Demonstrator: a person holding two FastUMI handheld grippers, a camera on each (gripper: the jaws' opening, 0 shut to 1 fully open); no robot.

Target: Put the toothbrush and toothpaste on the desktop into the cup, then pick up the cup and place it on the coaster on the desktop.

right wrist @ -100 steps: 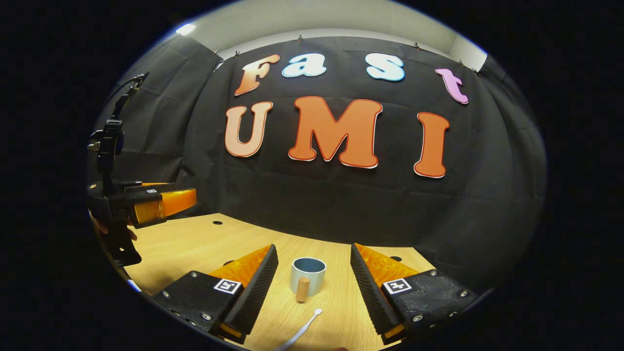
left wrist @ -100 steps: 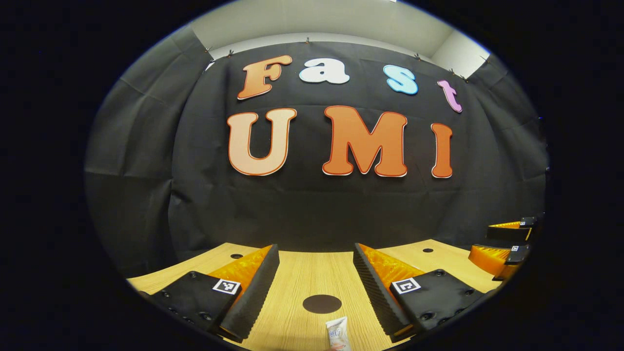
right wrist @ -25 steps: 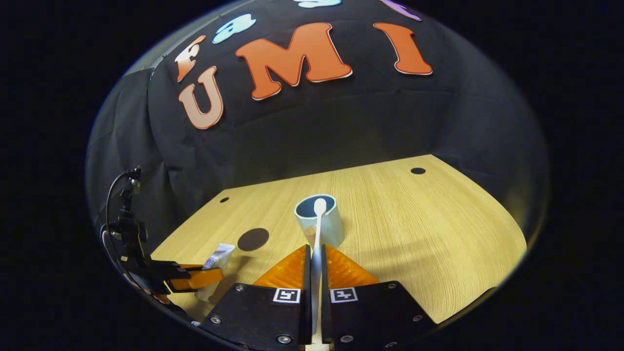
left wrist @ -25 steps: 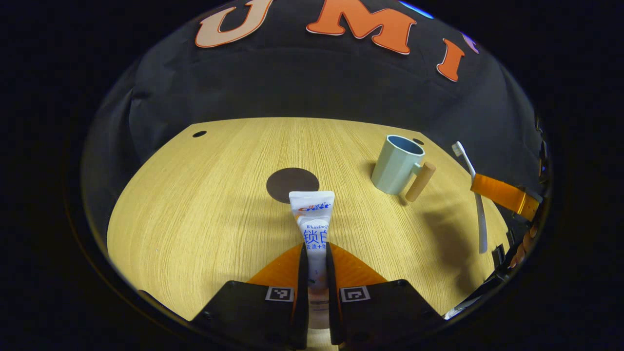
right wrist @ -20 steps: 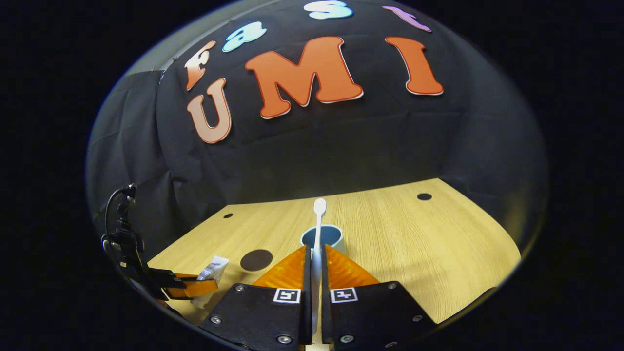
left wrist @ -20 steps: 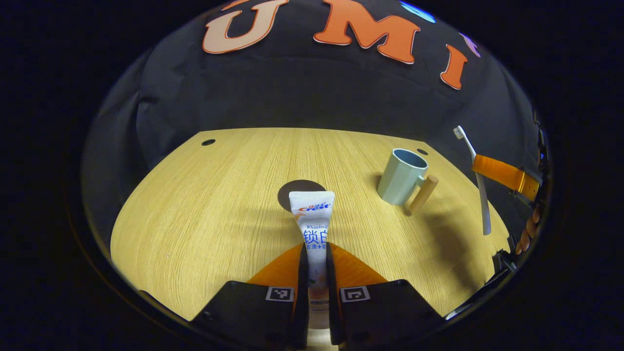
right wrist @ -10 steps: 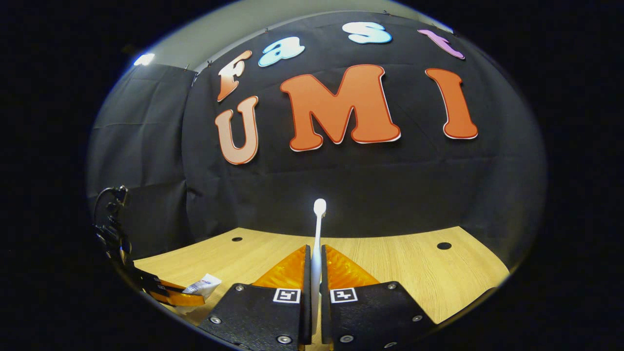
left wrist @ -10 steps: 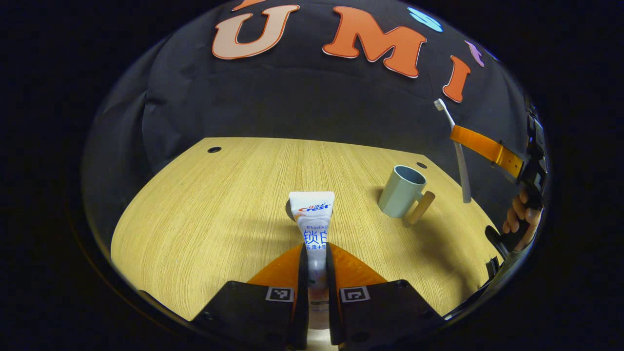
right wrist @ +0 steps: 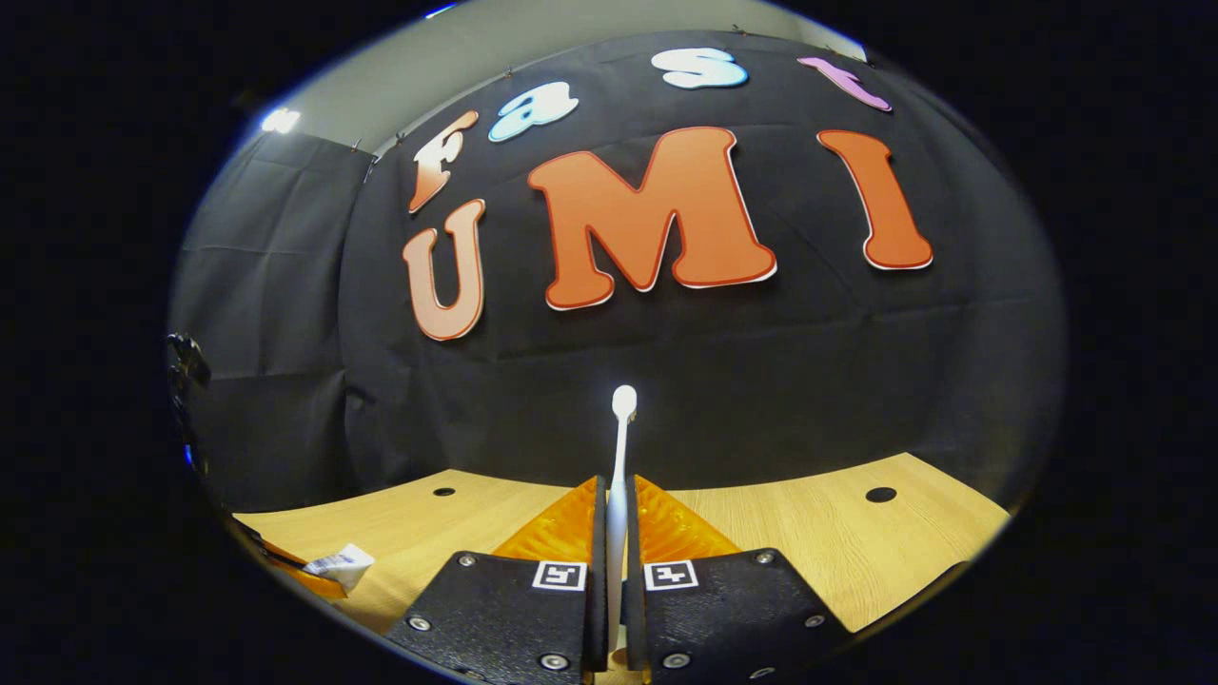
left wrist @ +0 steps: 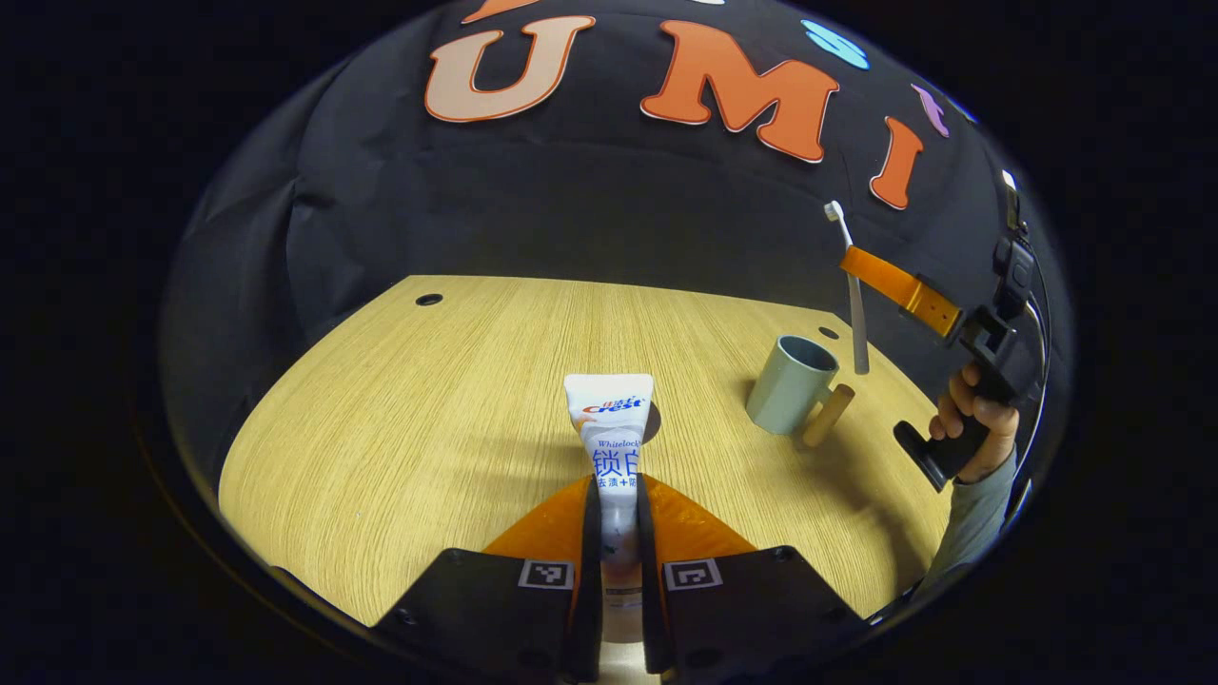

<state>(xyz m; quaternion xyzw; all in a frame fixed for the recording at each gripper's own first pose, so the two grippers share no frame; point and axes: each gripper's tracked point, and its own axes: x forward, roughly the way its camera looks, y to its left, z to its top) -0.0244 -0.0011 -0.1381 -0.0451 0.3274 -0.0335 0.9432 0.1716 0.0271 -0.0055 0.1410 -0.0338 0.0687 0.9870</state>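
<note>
On the table (left wrist: 400, 400) the cup (left wrist: 790, 385) stands open. Our right tongs (right wrist: 616, 533) pinch the toothbrush (left wrist: 854, 295) upright just above it — we lower handle-first. The left tongs (left wrist: 617, 533) pinch the toothpaste (left wrist: 609, 428), waiting — over the coaster (left wrist: 653, 421).

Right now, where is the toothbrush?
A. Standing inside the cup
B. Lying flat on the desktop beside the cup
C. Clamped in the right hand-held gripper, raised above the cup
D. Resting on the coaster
C: the left gripper view shows the toothbrush pinched by the right hand-held gripper, bristles up, its lower end hanging just above the cup, not inside it.
</note>
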